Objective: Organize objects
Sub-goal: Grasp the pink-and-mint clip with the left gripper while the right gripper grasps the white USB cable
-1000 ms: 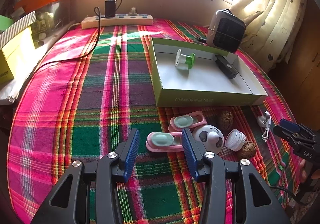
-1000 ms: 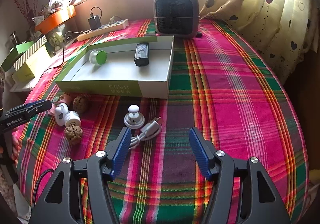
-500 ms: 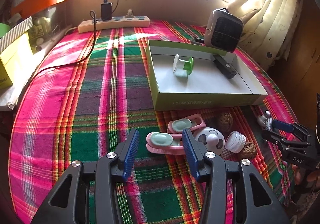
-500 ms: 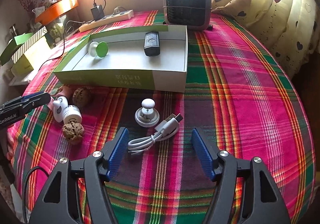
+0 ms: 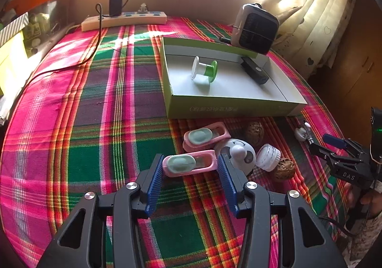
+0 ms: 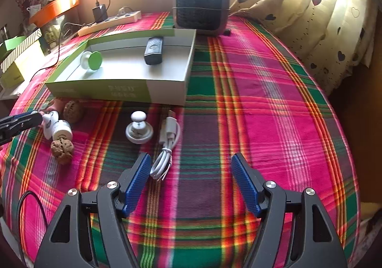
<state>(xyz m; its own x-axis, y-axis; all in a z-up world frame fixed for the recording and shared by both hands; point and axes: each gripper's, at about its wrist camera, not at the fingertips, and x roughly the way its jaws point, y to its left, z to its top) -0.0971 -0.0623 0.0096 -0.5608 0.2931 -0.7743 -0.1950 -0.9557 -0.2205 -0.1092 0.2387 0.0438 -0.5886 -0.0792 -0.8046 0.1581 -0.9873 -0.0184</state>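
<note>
Left wrist: claw [image 5: 189, 165] around pink clip [image 5: 189, 163].

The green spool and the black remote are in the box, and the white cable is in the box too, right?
Not quite. The green spool and the black remote are in the box, but the white cable is not. The right wrist view shows it lying on the plaid cloth in front of the box, beside the white knob.
</note>
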